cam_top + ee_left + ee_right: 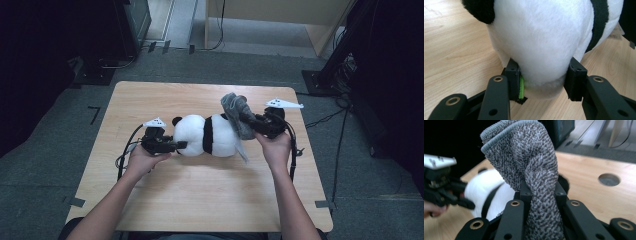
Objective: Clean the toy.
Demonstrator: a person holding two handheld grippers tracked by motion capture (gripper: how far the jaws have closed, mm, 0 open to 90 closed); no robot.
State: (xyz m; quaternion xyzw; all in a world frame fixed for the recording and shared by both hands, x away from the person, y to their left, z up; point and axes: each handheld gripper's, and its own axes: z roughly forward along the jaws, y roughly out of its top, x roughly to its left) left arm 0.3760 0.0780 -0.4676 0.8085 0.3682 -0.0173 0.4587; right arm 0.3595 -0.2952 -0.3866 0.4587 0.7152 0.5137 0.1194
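Panda toy (207,135) lies on its side near the middle of the desk (200,200), a little closer to the far edge than to your edge, its length running left to right. Your left gripper (179,145) meets the toy's left end, and in the left gripper view its two jaws press into the white plush (544,45) from both sides, so the fur bulges out between them; a strip of green padding (522,87) shows on one jaw. The toy's black band (599,22) crosses the body farther along, and a black patch (480,10) sits at the upper left of that view. Your left hand (145,160) rests low, close to the desk top.

Your right gripper (250,124) sits at the toy's right end, toward the desk's right edge, held by your right hand (274,147). Its jaws are pinched tight on a grey knitted cloth (524,162): in the right gripper view the cloth is squeezed into a narrow waist between them and stands up above in a bunched fold with a rolled hem at the top. From above, the cloth (239,115) drapes over the toy's right end and touches it. A round hole (609,179) in the desk top shows beyond the cloth, and your other gripper (441,185) appears blurred beside the toy.
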